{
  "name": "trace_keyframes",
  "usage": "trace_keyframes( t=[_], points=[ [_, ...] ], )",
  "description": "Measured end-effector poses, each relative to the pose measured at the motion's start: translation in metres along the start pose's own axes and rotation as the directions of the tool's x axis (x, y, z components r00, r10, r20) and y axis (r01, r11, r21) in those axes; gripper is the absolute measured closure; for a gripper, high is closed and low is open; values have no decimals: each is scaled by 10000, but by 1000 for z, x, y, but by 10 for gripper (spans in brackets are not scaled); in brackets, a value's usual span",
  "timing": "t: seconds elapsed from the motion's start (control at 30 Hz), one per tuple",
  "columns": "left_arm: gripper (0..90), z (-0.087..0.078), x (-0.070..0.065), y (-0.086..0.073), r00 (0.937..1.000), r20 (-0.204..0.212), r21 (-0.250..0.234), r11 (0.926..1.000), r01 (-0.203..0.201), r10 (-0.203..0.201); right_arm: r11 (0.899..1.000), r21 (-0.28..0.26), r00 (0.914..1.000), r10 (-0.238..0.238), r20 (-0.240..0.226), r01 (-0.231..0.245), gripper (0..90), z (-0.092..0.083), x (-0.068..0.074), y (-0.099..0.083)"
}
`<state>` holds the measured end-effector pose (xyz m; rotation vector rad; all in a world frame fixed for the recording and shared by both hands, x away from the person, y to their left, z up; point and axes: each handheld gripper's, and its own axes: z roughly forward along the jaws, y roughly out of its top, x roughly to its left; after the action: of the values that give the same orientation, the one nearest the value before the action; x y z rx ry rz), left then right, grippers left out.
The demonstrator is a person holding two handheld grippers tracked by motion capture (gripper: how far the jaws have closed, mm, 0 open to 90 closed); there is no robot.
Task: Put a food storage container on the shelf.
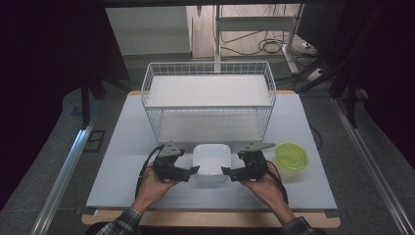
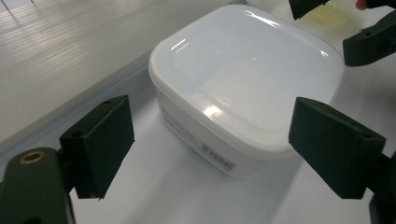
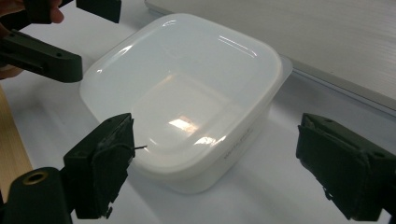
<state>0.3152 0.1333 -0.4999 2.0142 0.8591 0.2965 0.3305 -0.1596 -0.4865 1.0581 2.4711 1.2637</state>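
A white square plastic container (image 1: 211, 159) with a glossy top stands on the table near the front edge, between my two grippers. My left gripper (image 1: 192, 171) sits just left of it, open, and its jaws frame the container (image 2: 243, 79) from one corner without touching it. On the other side my right gripper (image 1: 226, 171) is open too, jaws spread wide before the container (image 3: 182, 93). Neither gripper holds anything. The opposite gripper's jaws appear at the top corner of each gripper view.
A white wire basket (image 1: 147, 93) with a shelf stands right behind the container at the table's middle. A round container with a yellow-green lid (image 1: 292, 156) lies to the right of my right hand. The pale table (image 1: 122, 161) has free room at left.
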Motion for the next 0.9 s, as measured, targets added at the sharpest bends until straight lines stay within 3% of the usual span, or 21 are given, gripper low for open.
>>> trace_keyframes(
  t=[0.17, 0.23, 0.3, 0.4, 0.47, 0.53, 0.6, 0.67, 0.73, 0.77, 0.8, 0.83, 0.9],
  points=[
    [114, 11, 5, 3, 9995, 258, 157, 9998, 155, -159, 9997, 196, 9999, 134, -85, -132, 147, 8, -2, 3],
    [106, 16, 8, 4, 9965, 651, 199, 9984, 521, -533, 9996, 265, 9999, 138, -95, -135, 153, 11, -4, 5],
    [104, 17, 10, 3, 9943, 843, 221, 9978, 631, -647, 9989, 346, 9992, 310, -262, -301, 157, 13, -6, 7],
    [104, 20, 12, 2, 9867, 1327, 326, 9954, 906, -941, 9969, 490, 9965, 642, -541, -616, 160, 17, -8, 8],
    [105, 23, 11, 1, 9769, 1799, 459, 9930, 1088, -1154, 9962, 554, 9949, 705, -717, -666, 185, 18, -9, 9],
    [103, 25, 8, 1, 9725, 2089, 689, 9935, 909, -1035, 9944, 734, 9909, 839, -1054, -764, 201, 18, -7, 8],
    [70, 25, 6, 1, 9734, 2074, 772, 9935, 834, -978, 9904, 1030, 9881, 1037, -1133, -922, 206, 18, -4, 8],
    [81, 22, 1, 1, 9792, 1877, 879, 9943, 608, -765, 9896, 1107, 9888, 1039, -1071, -920, 253, 15, -3, 8],
    [93, 20, 0, 1, 9799, 1828, 930, 9936, 634, -796, 9880, 1142, 9879, 1160, -1027, -1042, 285, 12, -2, 7],
    [171, 16, -1, 1, 9785, 1815, 983, 9919, 809, -978, 9848, 1077, 9847, 1463, -946, -1360, 368, 6, -3, 5],
    [195, 16, -1, 1, 9785, 1815, 983, 9919, 809, -978, 9848, 1077, 9847, 1463, -946, -1360, 368, 6, -3, 5],
    [246, 12, -2, 0, 9763, 1758, 959, 9892, 1110, -1266, 9838, 886, 9830, 1632, -843, -1557, 489, -2, -4, 4],
    [285, 7, -3, 0, 9761, 1660, 878, 9880, 1269, -1401, 9842, 838, 9835, 1624, -801, -1557, 529, -4, -4, 4]
  ],
)
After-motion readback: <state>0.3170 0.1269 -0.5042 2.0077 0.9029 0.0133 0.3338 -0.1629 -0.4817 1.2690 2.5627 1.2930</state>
